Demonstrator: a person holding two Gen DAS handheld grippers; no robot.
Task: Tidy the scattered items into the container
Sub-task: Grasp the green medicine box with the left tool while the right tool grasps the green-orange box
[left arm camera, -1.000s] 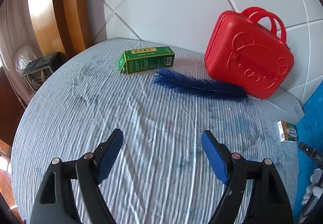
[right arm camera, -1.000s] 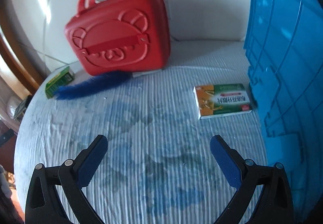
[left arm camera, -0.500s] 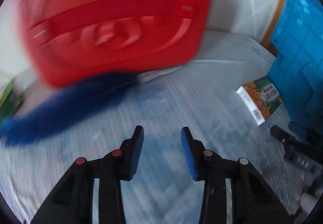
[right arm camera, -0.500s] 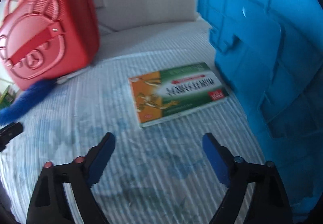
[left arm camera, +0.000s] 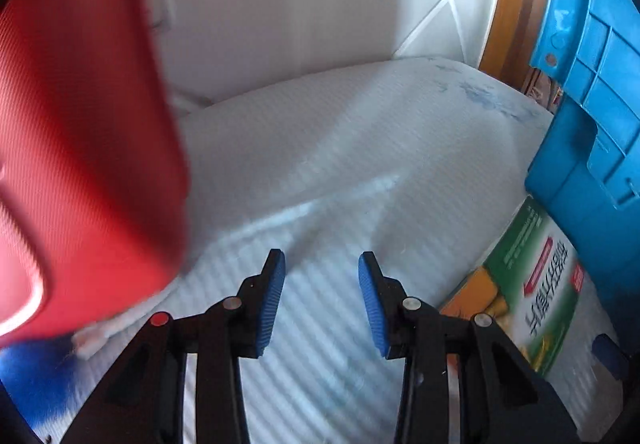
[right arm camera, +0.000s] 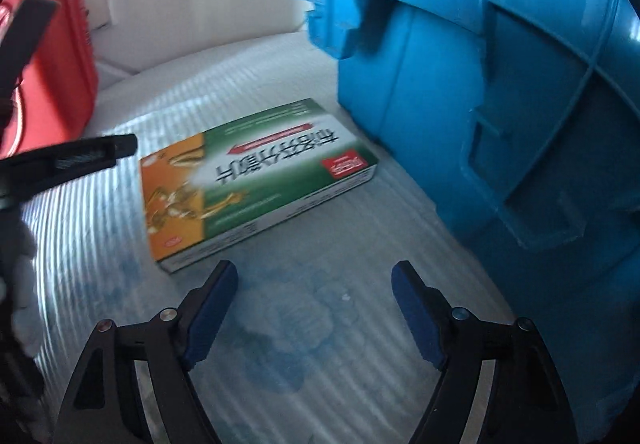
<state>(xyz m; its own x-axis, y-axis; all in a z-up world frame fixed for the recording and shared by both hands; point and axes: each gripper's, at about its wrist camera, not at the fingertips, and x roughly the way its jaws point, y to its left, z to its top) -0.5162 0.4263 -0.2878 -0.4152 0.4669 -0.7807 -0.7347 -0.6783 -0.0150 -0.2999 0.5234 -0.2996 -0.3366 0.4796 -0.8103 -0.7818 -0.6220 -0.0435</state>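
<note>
**Both grippers empty over bedspread, box beside crate**

Surface was a pale ribbed bedspread (right arm camera: 320, 324) with faint blue print, white padded panel (left arm camera: 280, 3) behind it.

Left wrist view, left to right: red case (left arm camera: 80, 143) filled 9 o'clock, blurred. Blue fuzzy item (left arm camera: 32, 384) sat at 8 o'clock below it, blurred, only partly in frame. Left gripper (left arm camera: 322, 304) at 6 o'clock: jaws narrowly apart, nothing between the pads, only bedspread under them. Green-and-orange box (left arm camera: 532, 284) lay flat at 4 o'clock, just right of the gripper's right finger. Blue crate (left arm camera: 592, 103) stood at 2–3 o'clock, box edge just beside its base; can't tell if touching.

Right wrist view, left to right: red case (right arm camera: 52, 63) at 10 o'clock. Left gripper's black finger reached in from 9 o'clock, its tip near the box's left end. Green-and-orange box (right arm camera: 256, 183) lay flat at centre, print upside down. Right gripper (right arm camera: 316, 316) at 6 o'clock: jaws about two-thirds open, empty, box just ahead of the left pad. Blue crate (right arm camera: 500, 103) took up 1–4 o'clock, beside the box's right end.
</note>
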